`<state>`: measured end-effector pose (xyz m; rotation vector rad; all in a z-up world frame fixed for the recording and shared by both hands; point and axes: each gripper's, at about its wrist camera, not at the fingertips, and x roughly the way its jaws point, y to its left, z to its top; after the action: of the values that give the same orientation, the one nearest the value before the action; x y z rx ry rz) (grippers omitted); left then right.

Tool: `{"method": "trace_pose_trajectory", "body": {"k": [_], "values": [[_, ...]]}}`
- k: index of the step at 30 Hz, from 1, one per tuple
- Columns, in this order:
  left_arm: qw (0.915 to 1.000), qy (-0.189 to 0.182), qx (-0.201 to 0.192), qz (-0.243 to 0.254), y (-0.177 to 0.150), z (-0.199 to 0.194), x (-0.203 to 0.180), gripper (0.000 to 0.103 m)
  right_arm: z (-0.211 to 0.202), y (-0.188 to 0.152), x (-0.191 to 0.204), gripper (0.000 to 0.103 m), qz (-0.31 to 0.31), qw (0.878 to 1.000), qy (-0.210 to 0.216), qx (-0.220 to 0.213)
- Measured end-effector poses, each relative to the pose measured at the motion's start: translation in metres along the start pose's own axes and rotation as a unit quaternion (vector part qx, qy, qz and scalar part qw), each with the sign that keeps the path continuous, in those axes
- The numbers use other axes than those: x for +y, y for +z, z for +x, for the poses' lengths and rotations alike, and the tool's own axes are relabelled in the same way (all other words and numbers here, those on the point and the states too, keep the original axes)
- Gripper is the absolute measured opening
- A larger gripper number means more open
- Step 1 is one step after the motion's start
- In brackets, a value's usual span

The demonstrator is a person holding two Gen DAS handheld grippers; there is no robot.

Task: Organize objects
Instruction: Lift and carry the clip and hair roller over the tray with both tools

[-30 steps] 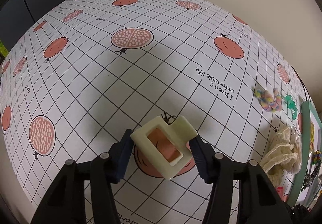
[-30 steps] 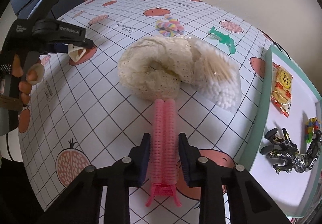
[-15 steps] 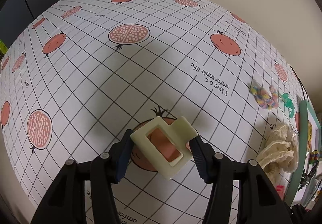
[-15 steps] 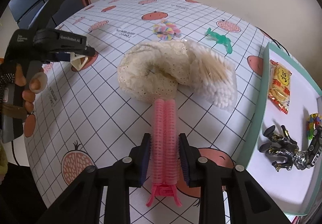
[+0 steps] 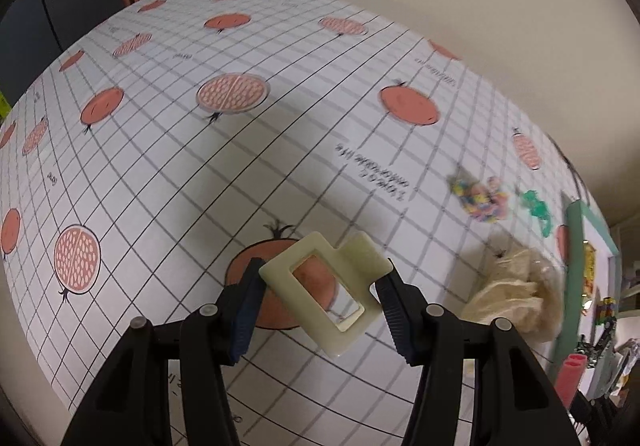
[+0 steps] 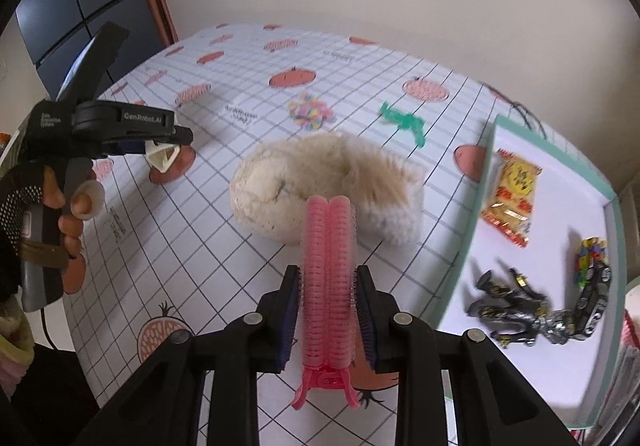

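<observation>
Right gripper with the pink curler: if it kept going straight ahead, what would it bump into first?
Probably the cream lacy bundle. The right gripper holds the pink hair roller clip, whose tip already points at that bundle on the tablecloth. Depth is unclear, so it might pass just above it.

The left gripper (image 5: 318, 296) has its jaws closed against a cream clip (image 5: 326, 292), one pad on each side, the clip tilted between them and lifted off the table. In the right wrist view this gripper (image 6: 162, 143) is gripped by a gloved hand (image 6: 48, 205) over the table's left edge, fingers wrapped round the handle. The right gripper (image 6: 328, 310) has its jaws pressed on both sides of a pink roller clip (image 6: 328, 286), which points straight ahead along the fingers.
</observation>
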<state>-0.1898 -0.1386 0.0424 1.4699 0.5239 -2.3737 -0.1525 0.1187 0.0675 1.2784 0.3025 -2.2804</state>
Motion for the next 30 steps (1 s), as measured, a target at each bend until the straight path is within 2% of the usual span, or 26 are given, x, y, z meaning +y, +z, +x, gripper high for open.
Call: {"method": "trace_pose_trajectory", "body": {"k": [11, 17, 22, 30], "values": [[0.9972, -0.053, -0.05, 0.017, -0.003, -0.043, -0.036, 0.058, -0.041, 0.005, -0.041, 0.029, 0.044, 0.998, -0.02, -0.051], [0.9914, -0.079, -0.083, 0.064, -0.014, -0.072, -0.073, 0.058, -0.054, 0.001, -0.064, 0.029, 0.07, 0.995, -0.034, -0.063], [0.9826, -0.11, -0.092, 0.119, -0.03, -0.088, -0.119, 0.058, -0.063, -0.001, -0.081, 0.029, 0.085, 0.993, -0.043, -0.074], [0.9634, -0.161, -0.072, 0.202, -0.062, -0.095, -0.197, 0.058, -0.082, -0.009, -0.122, 0.029, 0.13, 0.985, -0.069, -0.091]]}}
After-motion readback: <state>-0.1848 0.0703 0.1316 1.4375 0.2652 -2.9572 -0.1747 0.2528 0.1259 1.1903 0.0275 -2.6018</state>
